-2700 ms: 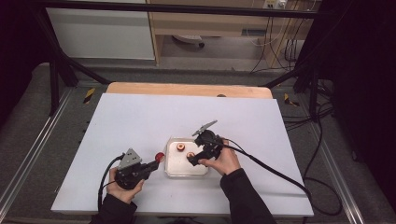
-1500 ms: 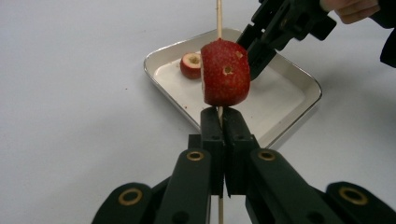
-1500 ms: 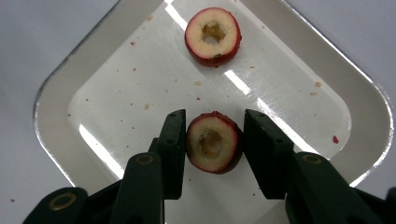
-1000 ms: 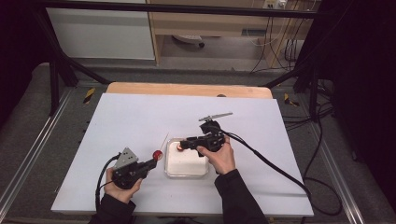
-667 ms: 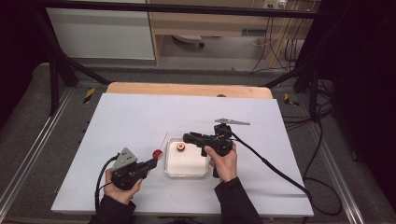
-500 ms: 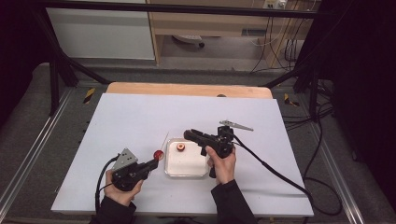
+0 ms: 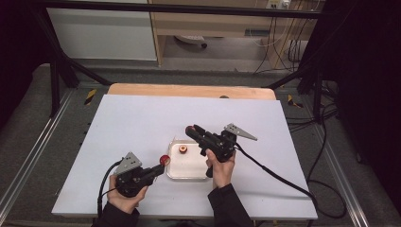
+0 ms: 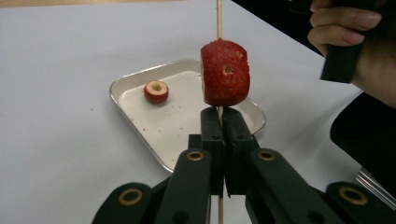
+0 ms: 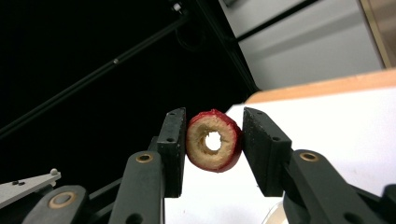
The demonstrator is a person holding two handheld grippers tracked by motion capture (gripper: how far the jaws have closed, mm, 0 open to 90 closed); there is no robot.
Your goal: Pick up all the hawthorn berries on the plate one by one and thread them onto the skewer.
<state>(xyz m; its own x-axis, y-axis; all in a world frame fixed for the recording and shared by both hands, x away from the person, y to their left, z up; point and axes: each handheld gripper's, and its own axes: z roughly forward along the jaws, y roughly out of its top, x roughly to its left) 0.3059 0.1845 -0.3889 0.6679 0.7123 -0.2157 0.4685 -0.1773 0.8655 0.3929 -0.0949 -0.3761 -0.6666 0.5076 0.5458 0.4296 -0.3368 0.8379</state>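
My left gripper [image 8: 223, 121] is shut on a thin wooden skewer [image 8: 218, 18] that stands upright with a red cored fruit [image 8: 225, 72] threaded on it. In the high view that gripper [image 7: 160, 166] sits at the left edge of a small metal tray [image 7: 189, 166], the skewered fruit [image 7: 164, 160] at its tip. One more cored red fruit [image 7: 183, 149] [image 8: 156, 91] lies in the tray [image 8: 116, 88]. My right gripper [image 7: 191, 130] [image 9: 215, 122] hovers above the tray, pointing left, shut on another cored red fruit [image 9: 205, 156] whose hole faces the camera.
The white table top [image 7: 142, 118] stretches wide around the tray, with a wooden strip [image 7: 189, 90] along its far edge. The hand [image 8: 355, 42] on the right gripper shows close at the right of the left gripper view. Cables trail from both grippers.
The right gripper rose out of the tray with a fruit between its jaws and swung level, pointing left. The left gripper with the skewer stayed almost still.
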